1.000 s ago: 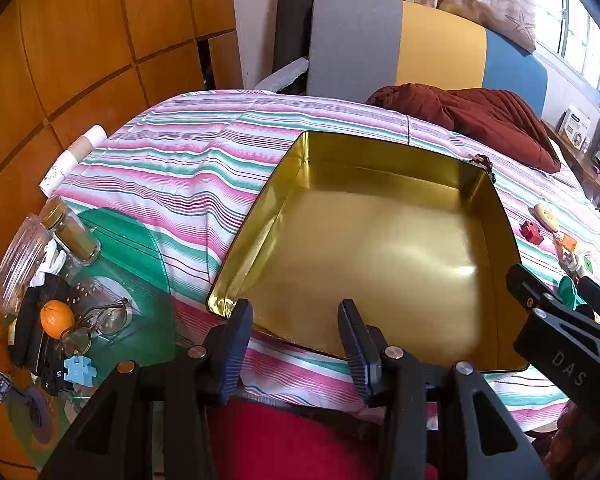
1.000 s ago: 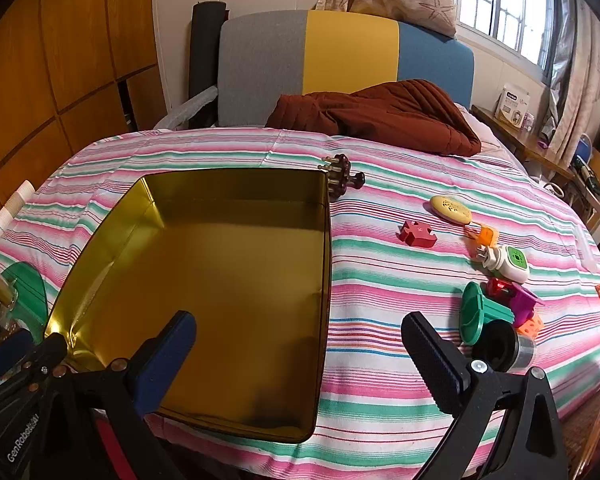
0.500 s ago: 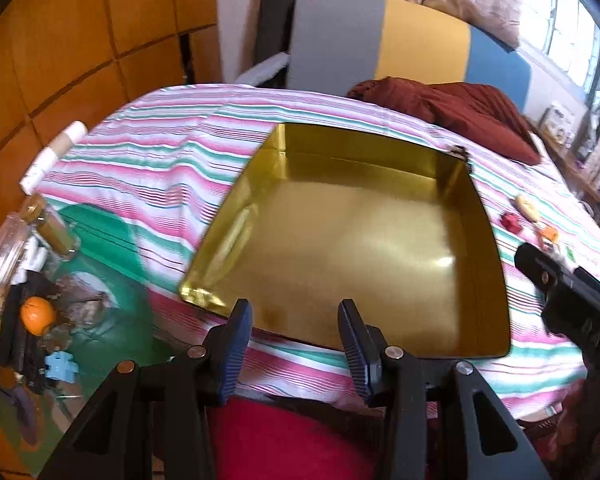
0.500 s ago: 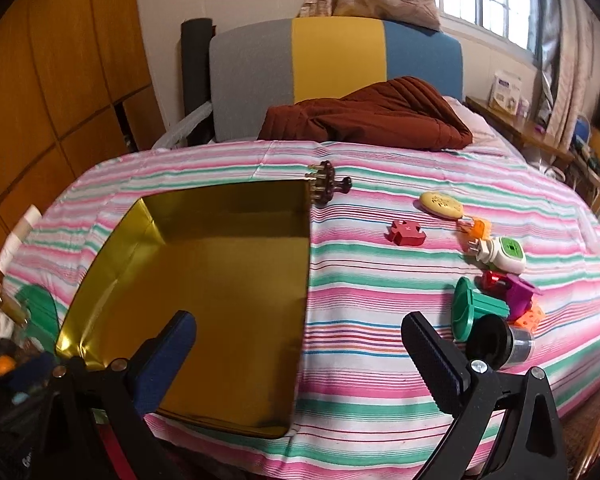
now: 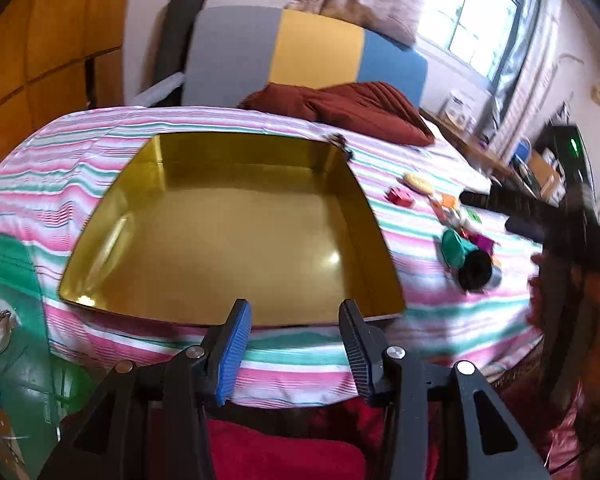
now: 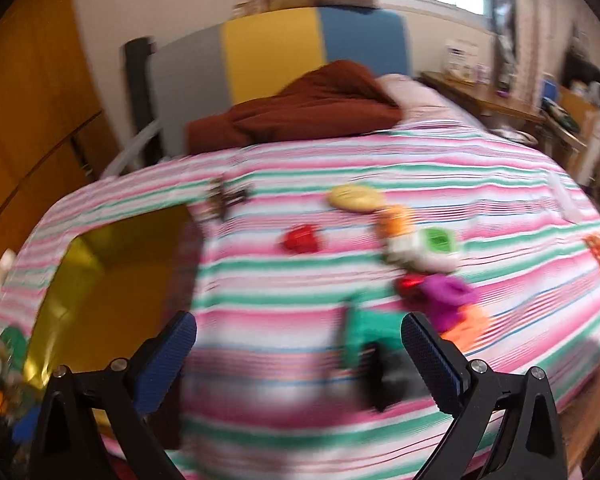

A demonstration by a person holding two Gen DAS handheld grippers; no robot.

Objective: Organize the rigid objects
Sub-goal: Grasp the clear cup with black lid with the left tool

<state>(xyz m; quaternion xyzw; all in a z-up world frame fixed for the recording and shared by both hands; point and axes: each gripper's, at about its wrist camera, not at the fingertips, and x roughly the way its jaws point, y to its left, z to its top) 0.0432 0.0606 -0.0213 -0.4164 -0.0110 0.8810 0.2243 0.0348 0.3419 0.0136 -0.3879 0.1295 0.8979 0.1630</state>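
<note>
A gold metal tin (image 5: pixel 236 240) lies open and empty on the striped bed; part of it shows in the right wrist view (image 6: pixel 100 280). Small toys lie to its right: a yellow oval (image 6: pixel 356 198), a red piece (image 6: pixel 302 240), a white and green block (image 6: pixel 428 250), a purple piece (image 6: pixel 448 298), a green cup (image 6: pixel 364 332) and a black cylinder (image 5: pixel 476 270). My left gripper (image 5: pixel 296 344) is open and empty before the tin's near edge. My right gripper (image 6: pixel 300 356) is wide open and empty, low over the bed near the green cup; it shows blurred in the left wrist view (image 5: pixel 540 216).
A dark red blanket (image 5: pixel 340 108) lies at the head of the bed against a grey, yellow and blue headboard (image 5: pixel 300 56). A green mat with clutter (image 5: pixel 8 320) sits left of the bed. A wooden wall (image 5: pixel 40 60) stands at left.
Both views have swung right. My right gripper has moved right toward the toys, away from the tin. My left gripper has pulled back a little from the tin. Both stay open.
</note>
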